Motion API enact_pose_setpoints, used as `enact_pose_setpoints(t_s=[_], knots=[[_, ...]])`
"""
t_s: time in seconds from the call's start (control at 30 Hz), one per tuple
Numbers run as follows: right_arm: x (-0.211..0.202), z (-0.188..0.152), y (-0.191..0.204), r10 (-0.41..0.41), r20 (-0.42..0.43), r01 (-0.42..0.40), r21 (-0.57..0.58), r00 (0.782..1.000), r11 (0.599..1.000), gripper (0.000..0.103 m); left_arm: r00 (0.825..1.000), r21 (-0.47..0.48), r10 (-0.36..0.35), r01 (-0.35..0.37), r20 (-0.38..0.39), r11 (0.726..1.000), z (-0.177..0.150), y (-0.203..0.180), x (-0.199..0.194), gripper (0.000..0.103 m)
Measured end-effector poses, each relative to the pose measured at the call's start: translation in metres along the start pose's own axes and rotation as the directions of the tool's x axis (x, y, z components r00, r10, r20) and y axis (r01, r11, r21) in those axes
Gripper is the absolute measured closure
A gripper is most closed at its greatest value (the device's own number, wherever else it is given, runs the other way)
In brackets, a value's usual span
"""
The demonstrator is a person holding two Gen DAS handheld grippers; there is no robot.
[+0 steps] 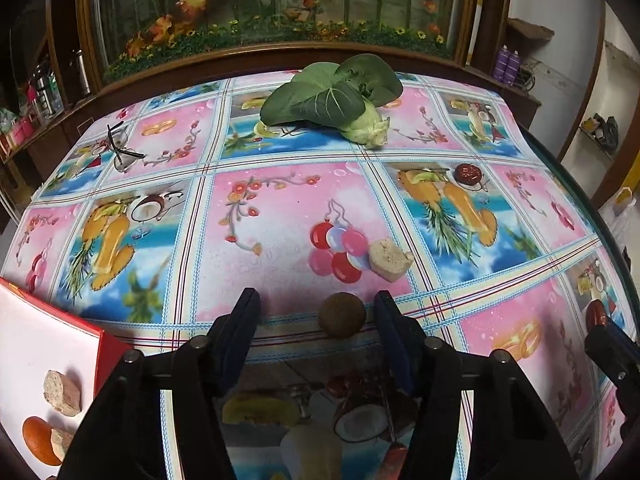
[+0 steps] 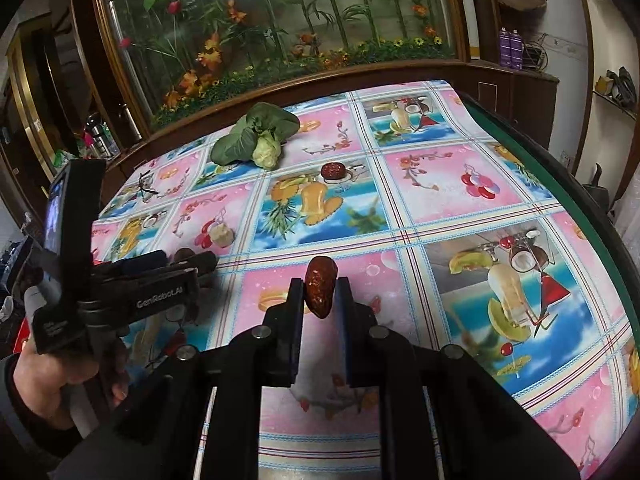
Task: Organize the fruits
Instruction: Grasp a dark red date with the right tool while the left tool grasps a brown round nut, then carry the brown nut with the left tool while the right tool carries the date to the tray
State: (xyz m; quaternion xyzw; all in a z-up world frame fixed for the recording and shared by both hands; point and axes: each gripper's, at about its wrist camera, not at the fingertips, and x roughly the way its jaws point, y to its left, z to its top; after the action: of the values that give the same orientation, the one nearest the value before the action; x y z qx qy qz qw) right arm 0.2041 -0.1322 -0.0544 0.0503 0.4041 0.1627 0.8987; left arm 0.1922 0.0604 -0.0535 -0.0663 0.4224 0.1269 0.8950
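Right tool (image 2: 320, 294) clamps red date (image 2: 320, 292) at frame centre; left tool (image 1: 316, 312) stands apart around brown fruit (image 1: 342, 315) on tabletop (image 1: 280, 248). We judge it light, firm, roll-prone; grip its widest middle.

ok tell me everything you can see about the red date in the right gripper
The red date is a dark reddish-brown, elongated fruit with wrinkled, slightly glossy skin and pale flecks. It stands roughly upright, clamped between the two fingers of the right hand-held gripper, whose jaws are shut on its sides. Its top end sticks out above the fingertips. It appears lifted clear of the patterned tablecloth, touching only the gripper.
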Motion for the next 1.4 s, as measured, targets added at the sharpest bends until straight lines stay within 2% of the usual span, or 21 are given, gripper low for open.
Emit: enact_pose_setpoints(t_s=[0.03,0.07,0.1,0.13,0.43,0.57,0.8,1.03,1.4], knots=[[-0.001,0.0,0.0,0.003,0.001,-0.003,0.001,1.0,1.0,0.087,1.0,0.004,0.001,-0.001,0.001,1.0,0.0,-0.001,0.0,0.053],[-0.001,-0.001,0.0,0.006,0.001,-0.006,0.004,1.0,1.0,0.087,1.0,0.013,-0.001,0.001,0.005,1.0,0.0,-0.003,-0.001,0.068],[-0.001,-0.001,-0.001,0.01,0.001,-0.01,0.006,1.0,1.0,0.087,1.0,0.024,-0.002,0.002,0.009,1.0,0.0,-0.004,-0.002,0.077],[-0.002,-0.001,-0.001,0.012,0.002,-0.012,0.007,1.0,1.0,0.087,1.0,0.042,0.003,-0.003,0.011,0.999,0.0,-0.007,-0.002,0.082],[-0.004,0.001,-0.001,0.016,0.005,-0.016,0.009,1.0,1.0,0.087,1.0,0.089,0.019,-0.017,-0.014,0.996,-0.017,-0.017,-0.018,0.082],[-0.001,-0.001,-0.001,-0.001,-0.005,0.001,0.004,1.0,1.0,0.087,0.998,0.095,-0.024,0.029,-0.055,0.995,-0.033,-0.024,-0.034,0.082],[0.011,-0.003,-0.003,-0.059,-0.045,0.059,0.002,0.997,0.998,0.087,0.997,0.122,-0.061,0.065,-0.039,0.99,-0.06,-0.029,-0.066,0.082],[-0.019,-0.013,0.012,-0.104,-0.043,0.102,-0.036,0.994,0.994,0.086,0.995,0.123,-0.1,0.101,-0.014,0.987,-0.074,-0.029,-0.089,0.082],[-0.068,-0.048,0.029,-0.135,-0.03,0.133,-0.045,0.99,0.99,0.086,0.993,0.134,-0.113,0.109,0.022,0.985,-0.097,-0.019,-0.119,0.082]])
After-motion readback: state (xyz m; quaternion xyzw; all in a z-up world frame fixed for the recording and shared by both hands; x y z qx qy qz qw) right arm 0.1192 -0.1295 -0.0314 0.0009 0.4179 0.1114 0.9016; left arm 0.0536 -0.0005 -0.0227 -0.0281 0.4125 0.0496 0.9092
